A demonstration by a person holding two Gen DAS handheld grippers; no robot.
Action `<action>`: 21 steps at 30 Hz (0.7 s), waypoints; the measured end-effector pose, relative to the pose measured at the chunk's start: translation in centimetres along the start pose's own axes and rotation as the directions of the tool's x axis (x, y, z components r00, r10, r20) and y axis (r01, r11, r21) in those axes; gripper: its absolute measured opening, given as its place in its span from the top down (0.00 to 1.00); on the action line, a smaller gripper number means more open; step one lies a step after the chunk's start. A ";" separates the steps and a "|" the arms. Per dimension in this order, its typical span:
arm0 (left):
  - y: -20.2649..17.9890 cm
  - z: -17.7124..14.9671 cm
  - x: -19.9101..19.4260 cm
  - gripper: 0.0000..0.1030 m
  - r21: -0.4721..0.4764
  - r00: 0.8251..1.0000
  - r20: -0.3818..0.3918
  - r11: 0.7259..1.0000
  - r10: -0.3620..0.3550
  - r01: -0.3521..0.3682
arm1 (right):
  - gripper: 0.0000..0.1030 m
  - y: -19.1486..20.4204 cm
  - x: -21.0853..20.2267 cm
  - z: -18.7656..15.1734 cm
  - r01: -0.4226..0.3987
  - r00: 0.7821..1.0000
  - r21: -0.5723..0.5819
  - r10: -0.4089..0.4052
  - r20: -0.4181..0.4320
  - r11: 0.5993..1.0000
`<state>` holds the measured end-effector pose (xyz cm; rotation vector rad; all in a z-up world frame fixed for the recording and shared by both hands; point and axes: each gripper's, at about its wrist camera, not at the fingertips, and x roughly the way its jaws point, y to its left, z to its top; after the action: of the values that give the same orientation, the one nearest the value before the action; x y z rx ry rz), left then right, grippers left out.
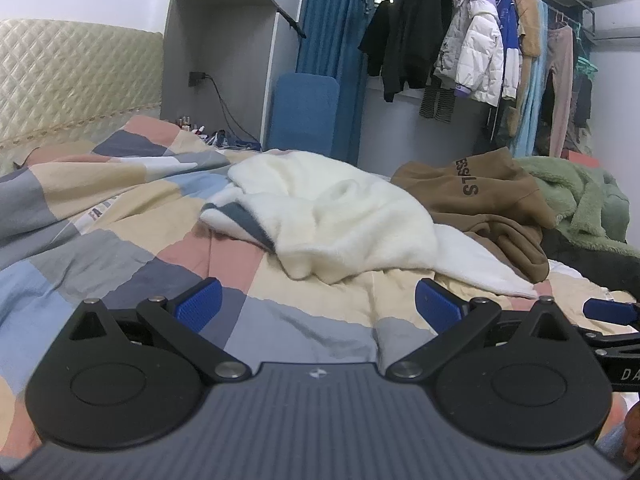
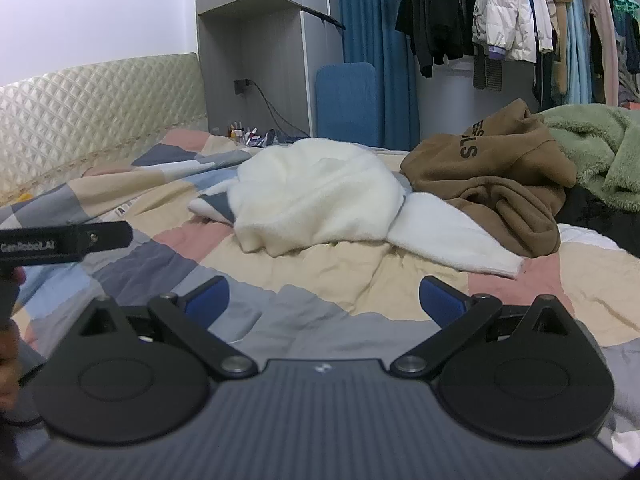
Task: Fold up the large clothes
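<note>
A crumpled white fleece garment (image 1: 344,216) with a grey-blue patch lies in the middle of the bed; it also shows in the right wrist view (image 2: 316,196). A brown hoodie (image 1: 488,200) with black lettering lies bunched to its right, also in the right wrist view (image 2: 500,176). My left gripper (image 1: 318,304) is open and empty, low over the checked duvet (image 1: 120,232), short of the white garment. My right gripper (image 2: 324,300) is open and empty, likewise short of it. The right gripper's blue finger (image 1: 608,309) shows at the left view's right edge.
A green fleece (image 2: 592,148) lies beyond the hoodie at the right. A padded headboard (image 1: 72,80) stands at the left. A grey cabinet (image 1: 224,60), a blue curtain and a rack of hanging clothes (image 1: 480,40) are behind the bed. The left gripper's body (image 2: 64,240) shows at the left edge.
</note>
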<state>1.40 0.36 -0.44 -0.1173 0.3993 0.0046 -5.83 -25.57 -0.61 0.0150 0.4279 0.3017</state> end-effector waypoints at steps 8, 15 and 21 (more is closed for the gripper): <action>0.9 1.1 2.7 0.00 0.008 1.000 0.004 1.000 -0.014 0.014 | 0.00 -0.1 1.8 0.5 0.001 1.000 0.025 0.000 -0.030 1.000; 1.7 2.7 5.8 0.00 -0.011 1.000 -0.003 1.000 -0.025 0.025 | 0.00 0.3 3.7 2.0 0.017 0.998 0.016 -0.016 -0.054 1.000; 2.7 4.0 9.2 0.00 -0.012 0.999 -0.012 0.999 -0.045 0.045 | 0.00 0.7 5.7 4.3 0.045 0.998 0.024 -0.044 -0.040 0.999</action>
<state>11.38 3.34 -0.65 -0.1379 0.4092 -0.0384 0.64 -23.02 1.01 0.0234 0.4710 0.2534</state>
